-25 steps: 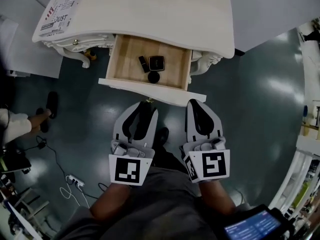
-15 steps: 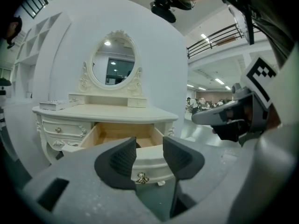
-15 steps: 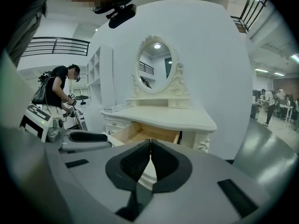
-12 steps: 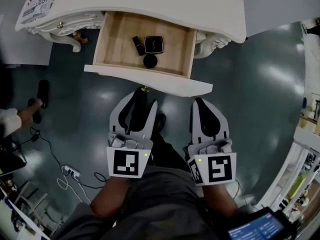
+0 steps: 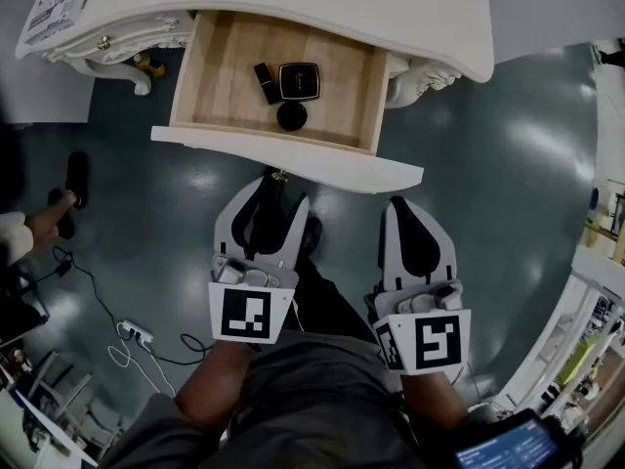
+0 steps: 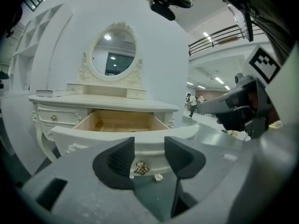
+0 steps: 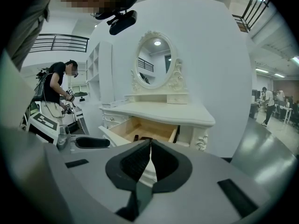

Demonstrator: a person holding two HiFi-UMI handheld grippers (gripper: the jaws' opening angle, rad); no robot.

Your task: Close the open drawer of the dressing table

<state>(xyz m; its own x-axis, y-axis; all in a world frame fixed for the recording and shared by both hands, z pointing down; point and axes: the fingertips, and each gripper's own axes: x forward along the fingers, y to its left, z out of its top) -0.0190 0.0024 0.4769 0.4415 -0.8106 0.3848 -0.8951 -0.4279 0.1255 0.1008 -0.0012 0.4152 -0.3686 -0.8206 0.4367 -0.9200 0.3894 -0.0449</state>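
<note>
Drawer (image 5: 332,164) of the dressing table (image 6: 46,118) stands pulled out toward you, below the front edge of the white counter (image 5: 322,8), its curved front panel well clear of the frame. On its wooden floor lie 3 dark things. From the left they are a short tube (image 5: 266,83) and a square case (image 5: 299,80) just beside it, with a round black piece (image 5: 291,115) just in front of those 2.

Your left gripper (image 5: 278,189) points at the drawer front. Its fingers (image 6: 117,162) have just been opening and stand released. The gold handle (image 6: 140,168) shows in the gap between them, with neither pad pressing on it.

Your right gripper (image 5: 395,206) sits near the right end of the front panel. Its fingers (image 7: 133,164) are clenched tip to tip, with nothing caught between them.
</note>
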